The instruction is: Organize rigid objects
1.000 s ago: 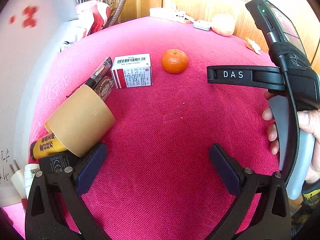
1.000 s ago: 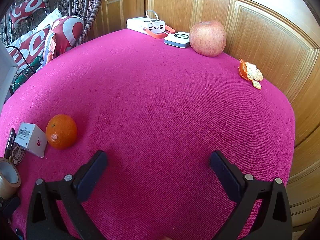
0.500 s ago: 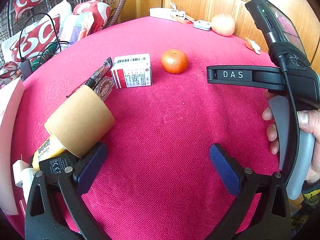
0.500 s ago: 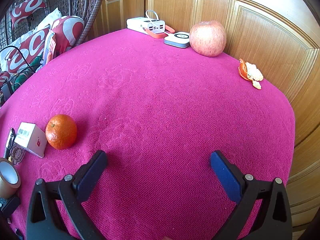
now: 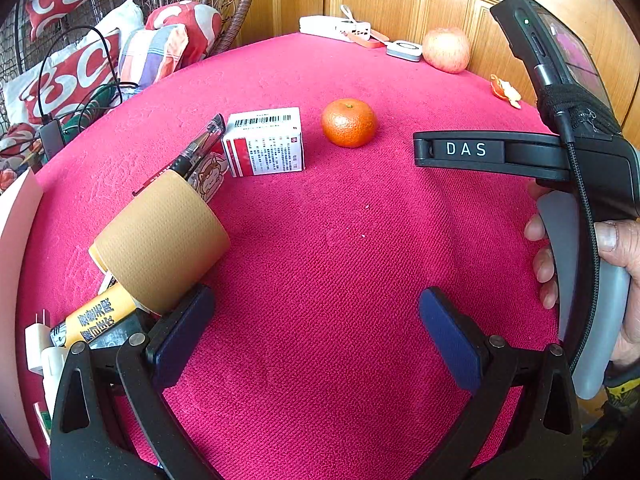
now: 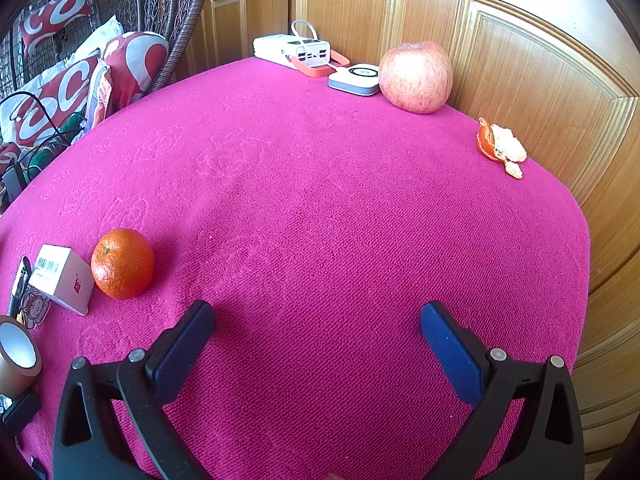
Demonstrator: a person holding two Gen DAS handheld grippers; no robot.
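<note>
On the pink cloth-covered table [image 5: 320, 240] lie a tan tape roll [image 5: 160, 240], a white and red box [image 5: 264, 142], a pen [image 5: 196, 148] and an orange [image 5: 349, 122]. My left gripper [image 5: 316, 320] is open and empty, its left finger beside the tape roll. My right gripper [image 6: 316, 332] is open and empty over bare cloth; its body [image 5: 560, 160] shows in the left wrist view. The orange [image 6: 122, 263], box [image 6: 60, 276] and tape roll [image 6: 16, 356] sit to its left.
An apple [image 6: 416, 76], a white power bank [image 6: 296, 50], a small white pad [image 6: 354, 79] and orange peel [image 6: 500, 146] lie along the far edge by wooden doors. A yellow tube [image 5: 96, 316] and white plug [image 5: 40, 344] lie at the left. Cushions [image 5: 80, 72] sit beyond the table.
A white sheet that covered the left side of the left wrist view has moved down and away, uncovering the cushions. Both grippers have stayed nearly still and open.
</note>
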